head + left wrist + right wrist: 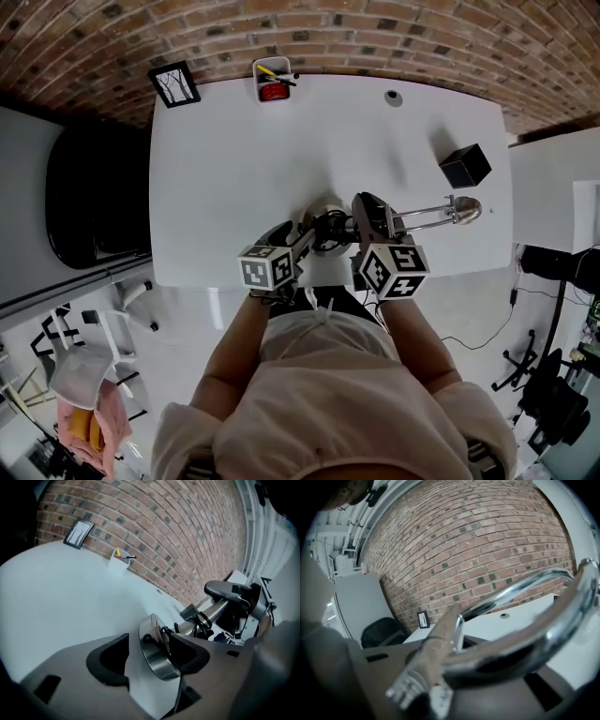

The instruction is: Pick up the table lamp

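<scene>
At the near edge of the desk (234,159), just in front of the person, the table lamp (427,216) lies tipped over, its arm pointing toward the right edge and its round metal base (157,660) up on its rim. The left gripper (154,648) has its jaws spread to either side of that base. The disc leans against one jaw, and bare desk shows between it and the other, so nothing is pinched there yet. The right gripper (445,663) sits across the thin stem (436,648) with its jaws closed in on it, as far as I can make out.

What worries me is the weight. The base looks like the heavy end, and the only real hold seems to be on a slim, polished tube. If the lamp is lifted like this, I'd expect it to pivot in that grip and the base to drop or swing. So close to the near edge, it could go off the desk. The left jaws closing on a smooth, slanted disc could also squeeze it out sideways. A black cord (202,620) loops by the stem and could snag. The black cube (465,165) near the right edge sits close to the lamp's head and could be knocked.
</scene>
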